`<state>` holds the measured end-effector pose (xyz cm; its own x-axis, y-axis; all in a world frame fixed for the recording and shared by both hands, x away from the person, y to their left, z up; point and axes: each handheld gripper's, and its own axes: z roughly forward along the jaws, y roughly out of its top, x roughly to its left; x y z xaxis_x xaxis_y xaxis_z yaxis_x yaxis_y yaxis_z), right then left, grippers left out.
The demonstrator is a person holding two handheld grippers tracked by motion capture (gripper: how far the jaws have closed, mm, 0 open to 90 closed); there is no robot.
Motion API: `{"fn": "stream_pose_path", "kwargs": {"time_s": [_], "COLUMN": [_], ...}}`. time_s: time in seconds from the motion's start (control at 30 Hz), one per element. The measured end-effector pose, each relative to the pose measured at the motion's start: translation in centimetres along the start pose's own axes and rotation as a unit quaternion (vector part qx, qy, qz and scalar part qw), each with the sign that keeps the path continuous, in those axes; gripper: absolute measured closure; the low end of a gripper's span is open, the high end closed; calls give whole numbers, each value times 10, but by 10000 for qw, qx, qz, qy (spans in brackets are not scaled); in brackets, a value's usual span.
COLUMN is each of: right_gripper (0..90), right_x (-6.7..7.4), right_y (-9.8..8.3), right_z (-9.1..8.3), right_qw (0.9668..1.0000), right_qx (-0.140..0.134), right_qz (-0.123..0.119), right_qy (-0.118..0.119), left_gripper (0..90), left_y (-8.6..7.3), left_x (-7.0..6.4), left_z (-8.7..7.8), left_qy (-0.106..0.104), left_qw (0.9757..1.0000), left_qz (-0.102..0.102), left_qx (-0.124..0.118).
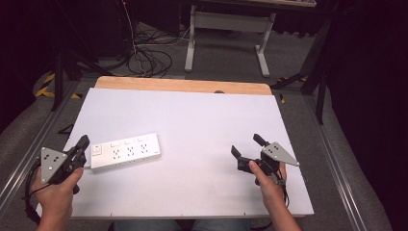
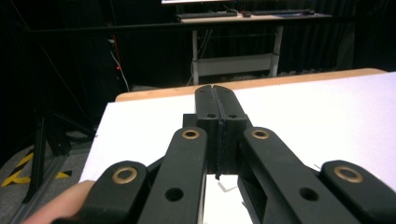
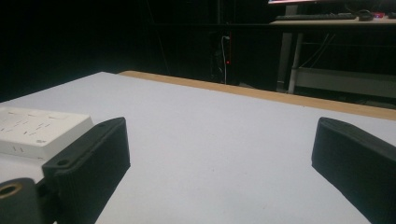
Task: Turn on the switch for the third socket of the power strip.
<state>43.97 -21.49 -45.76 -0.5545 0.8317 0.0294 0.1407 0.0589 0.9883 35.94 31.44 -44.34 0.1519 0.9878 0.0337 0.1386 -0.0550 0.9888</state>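
The left gripper has its two black fingers pressed flat against each other along their full length, with nothing between them. Each finger is a narrow, matte plastic bar with a ribbed inner face; brass-coloured bushings mark the pivots of the black linkage arms behind them. The tip sits just beside the left end of the power strip, and whether it touches that end cannot be told. A grey three-cornered plate with dark holes tops the gripper body, which the left hand grasps near the front left corner of the surface.

The right gripper holds its fingers wide apart, with nothing between them. In the right gripper view these are blocky, rounded black pads with fine ribbing on the inner face. The right hand carries this gripper low over the front right part of the surface, well apart from the power strip.

The power strip is a long, flat, white plastic block with rounded corners. Its top face carries a square switch at the left end and three groups of sockets along its length. It lies slightly askew on the left half of the surface.

The surface is a smooth, matte white board. A strip of light wood borders its far edge.
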Motion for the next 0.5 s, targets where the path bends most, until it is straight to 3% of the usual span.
{"fn": "stream_pose_path", "kwargs": {"time_s": [0.5], "right_gripper": [50], "right_x": [1], "right_y": [-1], "right_z": [0], "right_qw": [10000], "right_qx": [38], "right_qz": [-84], "right_qy": [25], "left_gripper": [899], "left_y": [0], "left_x": [-7], "left_z": [12], "left_qy": [-131], "left_qw": [9999], "left_qz": [16], "left_qx": [55]}}
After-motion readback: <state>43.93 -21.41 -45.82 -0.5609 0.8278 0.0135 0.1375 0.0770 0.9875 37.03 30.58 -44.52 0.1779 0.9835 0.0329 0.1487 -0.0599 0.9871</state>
